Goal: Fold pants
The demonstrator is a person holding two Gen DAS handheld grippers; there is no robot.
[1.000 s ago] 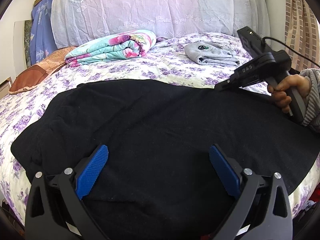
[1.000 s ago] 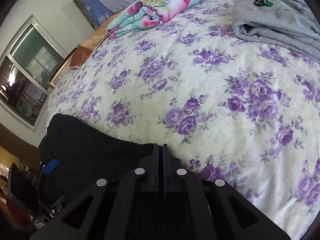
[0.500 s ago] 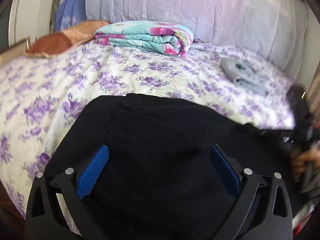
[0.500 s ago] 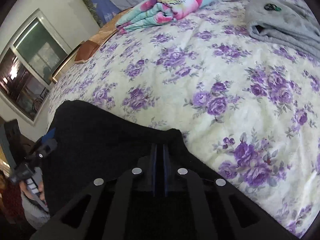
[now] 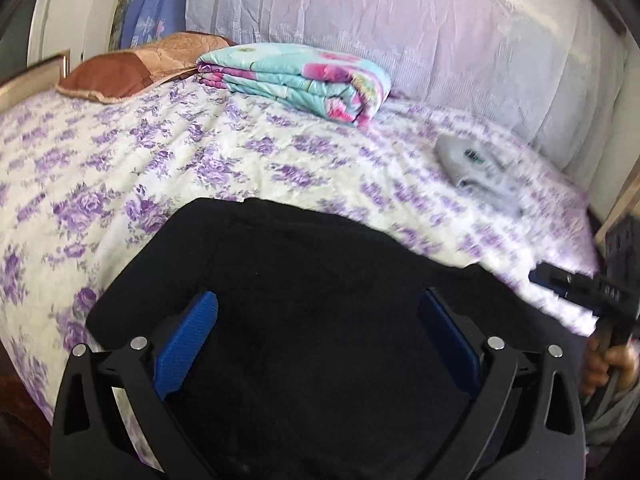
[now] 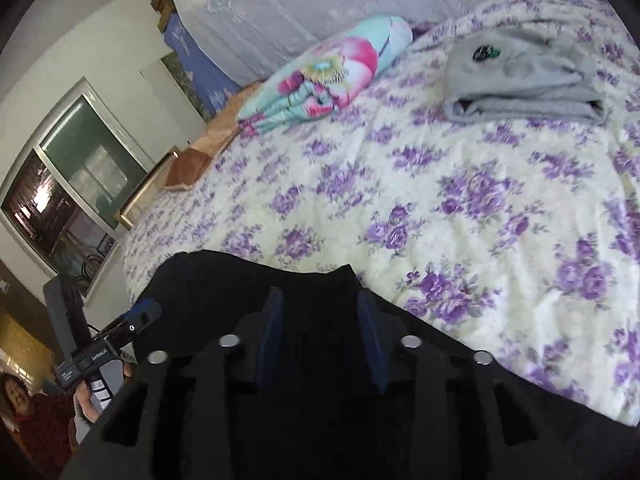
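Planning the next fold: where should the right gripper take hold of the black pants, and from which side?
Probably the far corner of the pants, coming from the near side along the fingers. That corner juts onto the bedspread just ahead of the open right gripper, a thin edge its jaws can straddle.

The black pants (image 5: 320, 300) are lying flat on my floral bedspread, folded into a broad dark slab with rounded corners, its far edge running across the near part of the bed.
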